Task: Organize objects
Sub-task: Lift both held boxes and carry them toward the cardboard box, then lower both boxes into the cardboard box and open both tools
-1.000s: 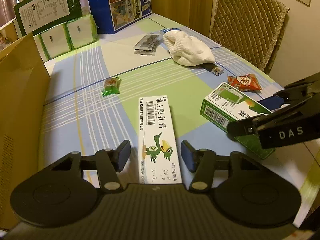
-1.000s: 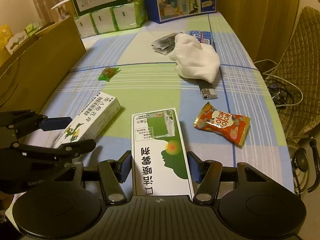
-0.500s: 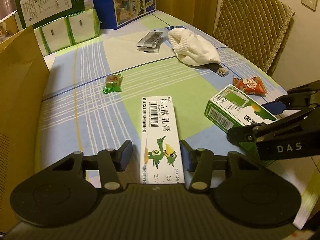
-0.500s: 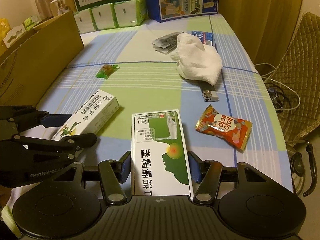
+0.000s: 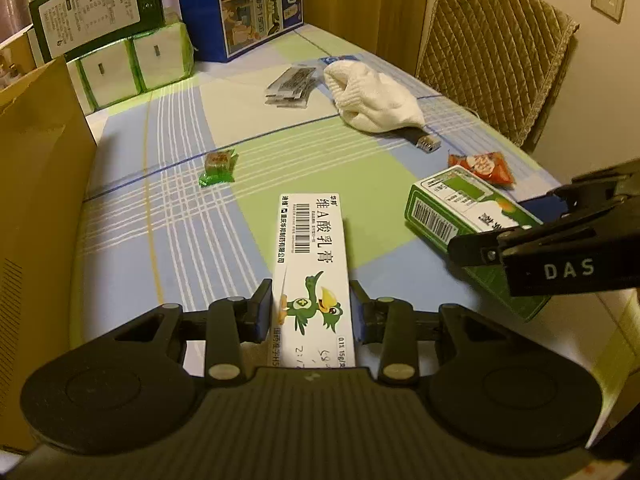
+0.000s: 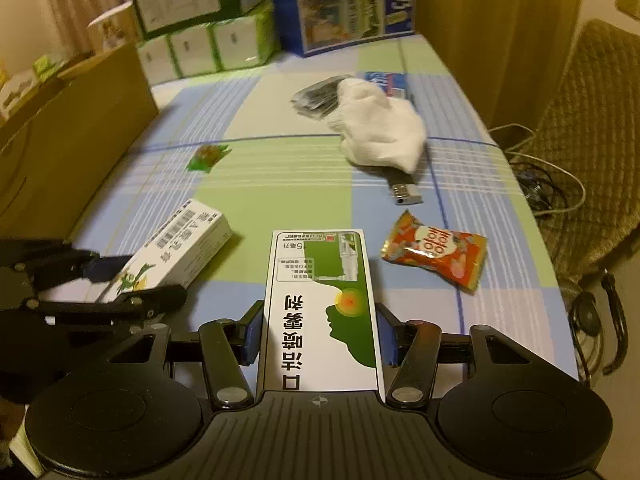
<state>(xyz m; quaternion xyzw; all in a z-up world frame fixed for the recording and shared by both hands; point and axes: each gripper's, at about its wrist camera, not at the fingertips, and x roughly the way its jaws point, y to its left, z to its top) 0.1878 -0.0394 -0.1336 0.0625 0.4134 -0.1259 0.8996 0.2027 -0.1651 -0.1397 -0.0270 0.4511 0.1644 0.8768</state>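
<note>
Claws first: left gripper [image 5: 312, 314] is clenched on the near end of the white ointment carton [image 5: 312, 264], blue pads flat against its two long side faces; right gripper [image 6: 320, 332] grips the green-and-white spray carton [image 6: 320, 304] the same way, pads [image 6: 252, 334] pressed to the long edges. Both cartons project straight ahead of their claws, far ends free, apparently lifted just clear of the checked tablecloth [image 5: 180, 240], though contact at the far tip cannot be ruled out. Judgement on handling: thin paperboard boxes, light, stiff along the length but crushable across the width, so moderate squeeze only; printed faces look smooth and may slip if the box is swung fast. A hold near one end leaves a long lever; a hold nearer the middle would steady it. Outward from the left claw: green candy [image 5: 218, 166] ahead-left, white knitted cloth [image 5: 374, 100] far ahead-right, flat silver packets [image 5: 290, 88] beyond. Outward from the right claw: red snack packet [image 6: 434, 256] just ahead-right, a small metal-tipped item [image 6: 406, 196] poking from under the cloth. Brown cardboard box [image 5: 36, 200] stands to the left of both claws, a likely destination, unconfirmed. Loose soft items remain unsorted.
</note>
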